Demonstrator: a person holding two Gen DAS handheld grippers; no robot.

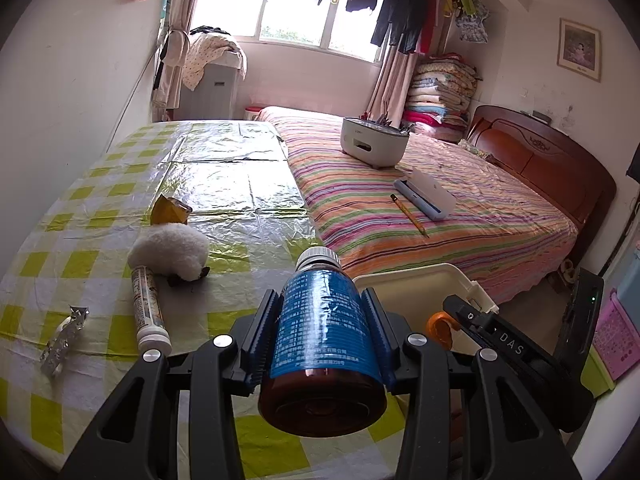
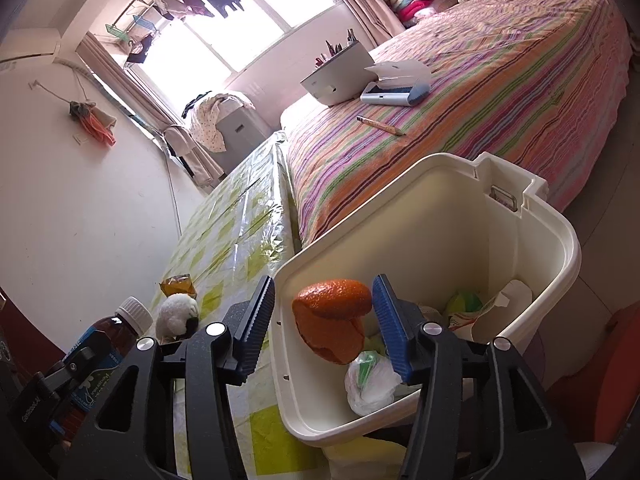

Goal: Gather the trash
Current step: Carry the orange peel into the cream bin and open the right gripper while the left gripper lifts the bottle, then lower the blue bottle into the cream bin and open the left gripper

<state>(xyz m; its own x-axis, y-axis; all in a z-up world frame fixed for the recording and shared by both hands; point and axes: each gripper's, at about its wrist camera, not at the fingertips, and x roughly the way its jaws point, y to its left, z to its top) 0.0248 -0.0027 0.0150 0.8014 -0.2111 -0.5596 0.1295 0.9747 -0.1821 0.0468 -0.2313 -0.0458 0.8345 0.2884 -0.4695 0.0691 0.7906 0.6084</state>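
Right wrist view looks down into a cream trash bin that stands just beside the near right edge of the worktop, between it and the striped bed. The right claw hangs over the bin's mouth with its jaws apart; a piece of orange peel sits between the blue pads, touching the right one at most and clear of the left, so I judge it released or on the point of dropping. Below it lie a white wad and other scraps. In the left wrist view the left claw is clamped on a brown bottle with a blue label and white cap, its pads pressing both sides, held above the worktop's near right corner with the bin's rim just beyond. Doing this step well means keeping the right claw wide and over the middle of the opening until the peel falls clear, then drawing it back before the bottle comes across. The two claws are close together here, so the left one should wait rather than crowd the rim. Left on the worktop are a white tube, a crumpled foil scrap, a yellow wrapper and a plush toy, which touches the tube's far end. The far half of the worktop offers open room; the wall closes the left side.
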